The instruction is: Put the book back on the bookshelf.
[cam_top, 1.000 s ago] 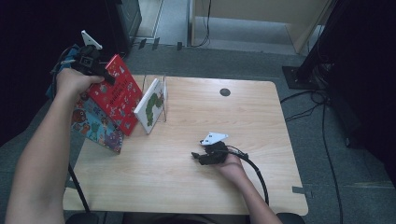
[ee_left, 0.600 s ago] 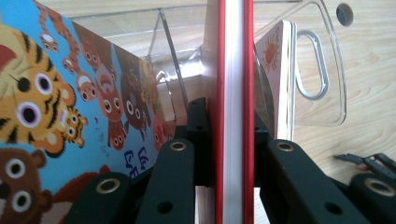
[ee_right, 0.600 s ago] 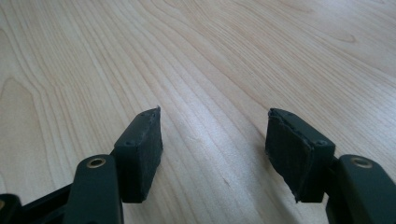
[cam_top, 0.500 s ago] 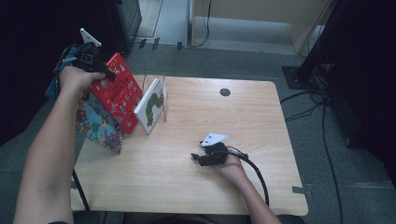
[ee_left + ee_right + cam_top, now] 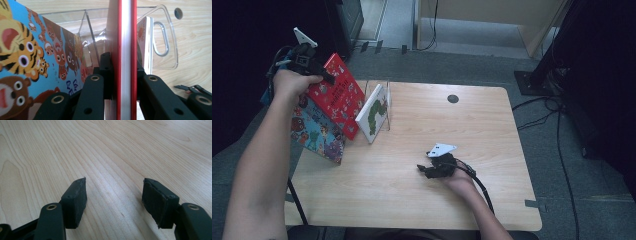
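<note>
My left gripper (image 5: 326, 78) is raised at the table's left edge and shut on a red picture book (image 5: 337, 96), held upright by its top corner. In the left gripper view the red book's white page edge (image 5: 124, 37) is pinched between the two black jaws of the left gripper (image 5: 123, 65). A blue animal book (image 5: 318, 134) leans just below and to the left of it. A white caterpillar book (image 5: 374, 113) stands in a clear plastic rack (image 5: 386, 102). On the wood at mid-table lies my right gripper (image 5: 422, 170), open with nothing between the jaws (image 5: 113, 183).
The blue book's tiger and bear cover (image 5: 27, 52) stands close on the left of the red book. The clear rack's handle loop (image 5: 161, 38) and the white book (image 5: 147, 47) are just beyond. A dark round hole (image 5: 453, 98) marks the wooden table (image 5: 492, 190). Cables trail on the floor at right.
</note>
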Available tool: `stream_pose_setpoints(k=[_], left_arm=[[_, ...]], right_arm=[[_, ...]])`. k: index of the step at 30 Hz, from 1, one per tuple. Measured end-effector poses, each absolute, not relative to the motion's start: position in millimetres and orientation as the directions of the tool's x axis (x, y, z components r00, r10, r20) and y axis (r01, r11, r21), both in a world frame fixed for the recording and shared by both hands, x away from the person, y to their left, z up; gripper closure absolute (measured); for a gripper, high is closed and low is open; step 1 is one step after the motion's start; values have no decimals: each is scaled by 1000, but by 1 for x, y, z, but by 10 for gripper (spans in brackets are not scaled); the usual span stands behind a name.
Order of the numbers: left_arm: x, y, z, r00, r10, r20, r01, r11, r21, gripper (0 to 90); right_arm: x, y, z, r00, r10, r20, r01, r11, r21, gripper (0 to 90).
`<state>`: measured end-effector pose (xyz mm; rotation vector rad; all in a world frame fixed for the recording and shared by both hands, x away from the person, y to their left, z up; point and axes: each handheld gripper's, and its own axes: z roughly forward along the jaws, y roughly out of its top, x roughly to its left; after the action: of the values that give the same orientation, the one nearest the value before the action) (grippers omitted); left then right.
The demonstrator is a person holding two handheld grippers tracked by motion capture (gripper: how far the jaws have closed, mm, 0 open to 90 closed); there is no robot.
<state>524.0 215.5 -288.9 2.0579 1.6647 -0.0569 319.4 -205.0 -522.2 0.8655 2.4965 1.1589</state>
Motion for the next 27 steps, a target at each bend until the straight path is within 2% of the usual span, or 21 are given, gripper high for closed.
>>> stream_pose_setpoints(k=[10, 17, 21, 27], left_arm=[[525, 214, -294, 258, 914, -312, 929, -147, 338, 779], [522, 217, -289, 266, 910, -317, 930, -156, 334, 616], [518, 221, -282, 270, 905, -328, 917, -137, 375, 566], [510, 224, -274, 276, 917, -288, 901, -142, 409, 526]], right_arm=[[320, -205, -522, -791, 611, 18, 408, 506, 760, 363], [319, -205, -522, -790, 612, 18, 410, 506, 759, 362], [320, -205, -522, -790, 613, 21, 412, 505, 759, 358], [320, -205, -522, -790, 612, 22, 412, 505, 758, 350]])
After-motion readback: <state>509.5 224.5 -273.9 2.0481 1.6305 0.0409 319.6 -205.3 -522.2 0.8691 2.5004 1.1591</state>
